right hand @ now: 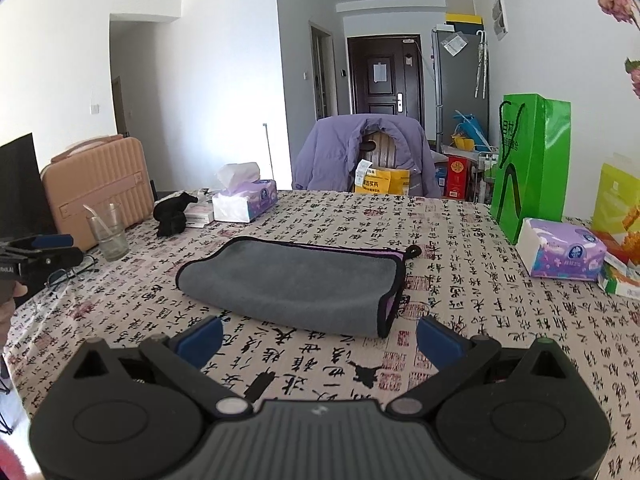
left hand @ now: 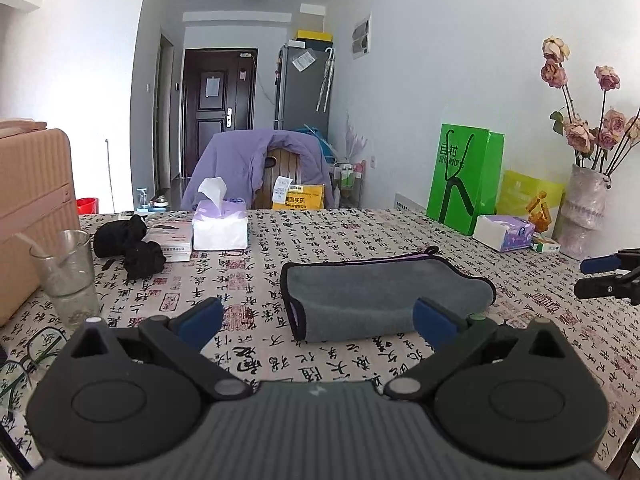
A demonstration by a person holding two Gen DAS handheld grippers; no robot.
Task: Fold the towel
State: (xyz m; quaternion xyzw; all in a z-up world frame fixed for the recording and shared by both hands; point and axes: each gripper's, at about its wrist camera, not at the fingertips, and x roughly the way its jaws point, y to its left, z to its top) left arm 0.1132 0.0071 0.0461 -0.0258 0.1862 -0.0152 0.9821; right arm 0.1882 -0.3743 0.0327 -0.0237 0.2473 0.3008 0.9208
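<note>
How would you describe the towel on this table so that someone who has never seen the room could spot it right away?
Start at the table with the calligraphy-print cloth. In its middle, nearer than the tissue boxes, lies the towel, folded into a long, soft bundle. It is the only plain grey thing there, edged in black with a little purple showing at one end.

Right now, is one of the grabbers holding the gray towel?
No. The gray towel lies folded on the table, and the right gripper and left gripper are both open and apart from it.
</note>
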